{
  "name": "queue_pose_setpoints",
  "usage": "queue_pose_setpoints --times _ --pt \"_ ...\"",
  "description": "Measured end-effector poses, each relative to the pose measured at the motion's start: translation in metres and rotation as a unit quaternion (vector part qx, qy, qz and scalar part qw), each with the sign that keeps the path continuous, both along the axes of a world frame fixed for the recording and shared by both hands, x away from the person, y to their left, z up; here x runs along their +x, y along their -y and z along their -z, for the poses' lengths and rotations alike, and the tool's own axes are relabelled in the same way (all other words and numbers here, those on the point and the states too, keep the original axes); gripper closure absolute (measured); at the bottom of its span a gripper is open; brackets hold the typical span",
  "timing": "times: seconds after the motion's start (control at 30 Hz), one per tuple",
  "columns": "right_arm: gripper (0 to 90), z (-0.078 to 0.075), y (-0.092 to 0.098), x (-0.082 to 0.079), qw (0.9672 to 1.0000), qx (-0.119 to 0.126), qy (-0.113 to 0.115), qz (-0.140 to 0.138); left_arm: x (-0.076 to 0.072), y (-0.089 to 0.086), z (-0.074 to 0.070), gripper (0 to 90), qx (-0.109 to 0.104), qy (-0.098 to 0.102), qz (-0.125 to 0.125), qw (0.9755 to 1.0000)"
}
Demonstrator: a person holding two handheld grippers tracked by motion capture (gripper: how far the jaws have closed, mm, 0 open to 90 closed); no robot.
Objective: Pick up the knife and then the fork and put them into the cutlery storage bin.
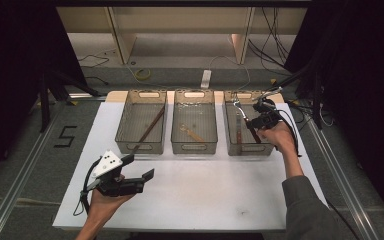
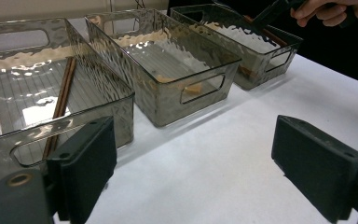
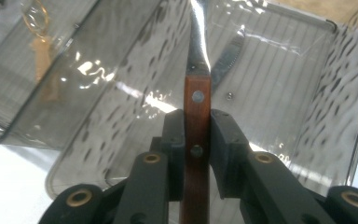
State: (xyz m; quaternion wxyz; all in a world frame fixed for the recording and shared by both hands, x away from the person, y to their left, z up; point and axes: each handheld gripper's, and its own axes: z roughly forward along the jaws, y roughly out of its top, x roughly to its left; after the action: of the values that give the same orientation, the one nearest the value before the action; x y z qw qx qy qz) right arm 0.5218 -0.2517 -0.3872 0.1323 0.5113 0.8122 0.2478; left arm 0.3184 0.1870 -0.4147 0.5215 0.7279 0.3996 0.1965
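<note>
My right gripper [image 1: 256, 127] hovers over the right-hand clear bin [image 1: 250, 150], shut on the wooden handle of a metal utensil [image 1: 245, 116]. In the right gripper view the two pads press that riveted brown handle [image 3: 197, 107] from both sides. The utensil's metal neck runs upward over the bin [image 3: 307, 93]. A knife [image 3: 228, 58] lies on the bin's floor. My left gripper [image 1: 140, 166] is held above the table's front left. Its jaws stand wide apart around bare white table [image 2: 203, 168].
Three clear bins stand in a row at the back of the white table [image 1: 205, 200]. The left bin [image 1: 140, 147] holds brown chopsticks [image 1: 150, 127]. A small wooden utensil [image 1: 192, 134] lies in the middle bin [image 1: 194, 147]. Dark frames and cables flank the table.
</note>
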Motion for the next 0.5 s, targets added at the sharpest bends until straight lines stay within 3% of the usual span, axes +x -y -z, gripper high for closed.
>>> queue_pose_setpoints --times 0.5 --pt "76.9 0.011 -0.003 0.001 0.9999 -0.008 -0.01 0.009 0.0 0.0 0.0 13.5 0.0 0.0 0.0 1.0"
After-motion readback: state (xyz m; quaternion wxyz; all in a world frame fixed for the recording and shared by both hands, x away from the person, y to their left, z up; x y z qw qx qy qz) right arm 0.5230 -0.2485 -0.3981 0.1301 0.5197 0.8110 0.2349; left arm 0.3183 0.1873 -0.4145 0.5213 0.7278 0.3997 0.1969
